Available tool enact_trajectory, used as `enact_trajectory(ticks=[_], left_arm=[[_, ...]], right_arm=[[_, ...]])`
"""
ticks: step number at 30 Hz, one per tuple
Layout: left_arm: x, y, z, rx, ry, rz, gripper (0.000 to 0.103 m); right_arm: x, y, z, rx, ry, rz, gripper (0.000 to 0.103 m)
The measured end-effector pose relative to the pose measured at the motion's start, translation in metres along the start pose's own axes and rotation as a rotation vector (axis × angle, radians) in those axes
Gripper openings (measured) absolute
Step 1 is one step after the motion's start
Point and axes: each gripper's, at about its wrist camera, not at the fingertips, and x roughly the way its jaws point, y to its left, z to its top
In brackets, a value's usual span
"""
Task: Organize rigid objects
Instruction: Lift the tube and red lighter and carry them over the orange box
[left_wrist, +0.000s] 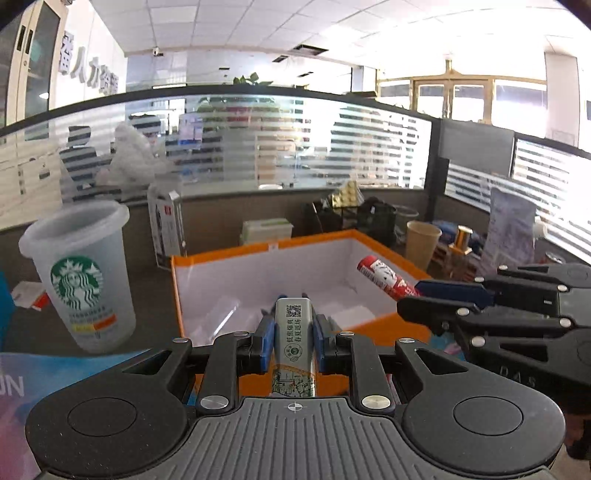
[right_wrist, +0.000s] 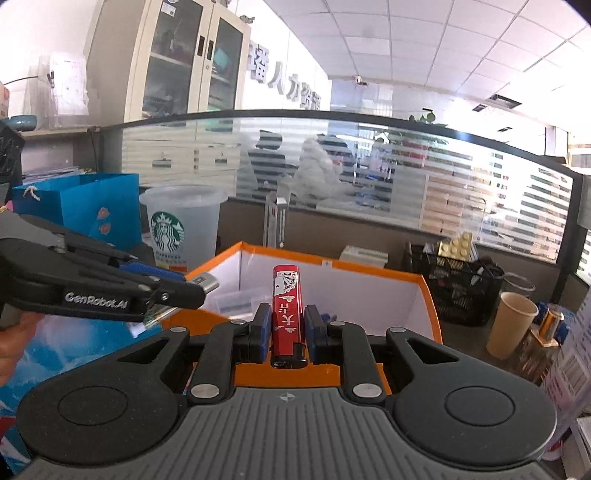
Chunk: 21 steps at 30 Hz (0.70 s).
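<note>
two lighters held over an orange box

left wrist view: left hand-held gripper (left_wrist: 293, 334) clamped narrow on a silver lighter (left_wrist: 293, 325), blue pads pressing its two sides, lighter pointing forward and raised above the near wall of the orange box (left_wrist: 369, 325). white lining inside the box, with clear plastic lying on its floor. right hand-held gripper (left_wrist: 421, 291) reaching in from the right edge over the box's right side, gripping a red lighter (left_wrist: 384, 278) that sticks out toward the box's far right corner. frosted starbucks cup (left_wrist: 83, 277) standing upright on the table (left_wrist: 147, 295) to the left of the box, apart from it. paper cup (left_wrist: 423, 245) upright beyond the box's right wall. striped glass partition (left_wrist: 258, 147) across the background.

right wrist view: right hand-held gripper (right_wrist: 286, 332) closed narrow on the red lighter (right_wrist: 286, 314), held upright between the blue pads, black cap end nearest the camera, printed playing cards near the far end. orange box (right_wrist: 430, 310) directly behind and below. left hand-held gripper (right_wrist: 184, 291) entering from the left, silver lighter (right_wrist: 205, 282) poking out past its tips above the box's left wall. starbucks cup (right_wrist: 181, 225) upright behind that gripper, beside a blue paper bag (right_wrist: 85, 206). paper cup (right_wrist: 511, 325) to the right of the box, black mesh basket (right_wrist: 458, 284) behind it. part of a person's hand (right_wrist: 11, 339) visible at the left edge.
</note>
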Motion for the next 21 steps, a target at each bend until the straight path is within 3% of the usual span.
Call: enact_trajectory(ticks=[21], left_arm=[[0.059,0.013,0.047,-0.02,-0.016,0.032,0.02]], right_arm=[[0.054,-0.027,0.042,0.031,-0.028,0.0,0.018]])
